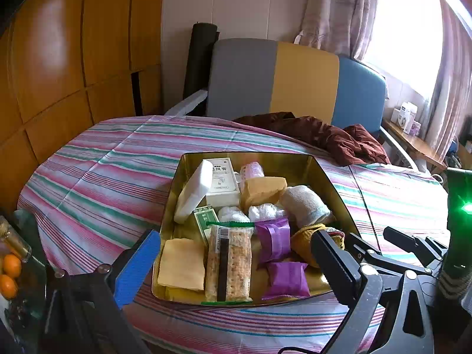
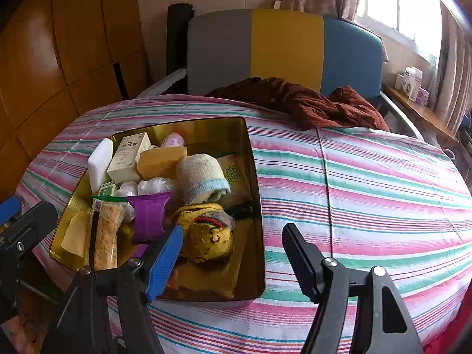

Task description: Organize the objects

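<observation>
On the striped pink, green and white bedsheet [image 1: 97, 177] sits a shallow gold metal tin [image 1: 333, 188], crowded with small goods. Along its left side lie a white foam block [image 1: 193, 194], a white cardboard medicine box [image 1: 222, 181] and a flat pale-yellow sponge [image 1: 181, 264] at the near corner. Next right come a clear-wrapped oat bar [image 1: 228, 264], two purple foil sachets [image 1: 273, 242] and a tan paper-wrapped block [image 1: 262, 190]. Further right are a rolled cream towel with a blue edge [image 1: 305, 203] and a mustard-yellow knitted pouch [image 2: 208, 236] (its pattern is hard to read). The left gripper [image 1: 236, 256] hangs over the tin's near edge, jaws spread wide with nothing between them. The right gripper [image 2: 233, 250] stands likewise parted and empty, its blue finger [image 2: 165, 261] above the tin's near right part, its black one over the sheet. A crumpled maroon cloth [image 2: 298, 100] lies by the grey, yellow and blue headboard [image 2: 283, 47].
</observation>
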A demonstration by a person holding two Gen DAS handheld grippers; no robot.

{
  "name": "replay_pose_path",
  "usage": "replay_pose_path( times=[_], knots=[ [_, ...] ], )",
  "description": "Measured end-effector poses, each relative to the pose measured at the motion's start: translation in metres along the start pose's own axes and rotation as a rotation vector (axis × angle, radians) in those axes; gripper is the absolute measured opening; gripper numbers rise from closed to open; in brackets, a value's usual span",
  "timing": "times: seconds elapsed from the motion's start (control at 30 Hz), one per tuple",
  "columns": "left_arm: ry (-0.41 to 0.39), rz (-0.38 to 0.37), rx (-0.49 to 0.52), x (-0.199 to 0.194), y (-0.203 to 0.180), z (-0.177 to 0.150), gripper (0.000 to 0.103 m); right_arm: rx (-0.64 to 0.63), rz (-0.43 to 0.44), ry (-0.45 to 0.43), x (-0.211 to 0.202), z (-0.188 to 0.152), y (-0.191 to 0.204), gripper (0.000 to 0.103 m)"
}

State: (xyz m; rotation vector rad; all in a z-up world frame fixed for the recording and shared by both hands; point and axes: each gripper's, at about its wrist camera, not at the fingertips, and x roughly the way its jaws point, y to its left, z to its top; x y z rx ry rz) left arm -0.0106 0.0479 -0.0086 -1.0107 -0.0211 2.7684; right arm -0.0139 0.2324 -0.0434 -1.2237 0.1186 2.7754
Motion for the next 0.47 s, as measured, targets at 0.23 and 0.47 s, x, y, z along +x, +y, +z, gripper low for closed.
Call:
replay_pose_path(
  times=[0.23,0.47],
  knots=[
    [-0.004,0.001,-0.009,0.0012,0.0028,-0.0006,0.102,-0.013,0.008,-0.003,0.0009,0.0020,0.0063,0.071],
    [-0.004,0.001,-0.011,0.0032,0.0048,-0.0006,0.100,-0.015,0.010,-0.003,0.0016,0.0026,0.0082,0.071]
  ],
)
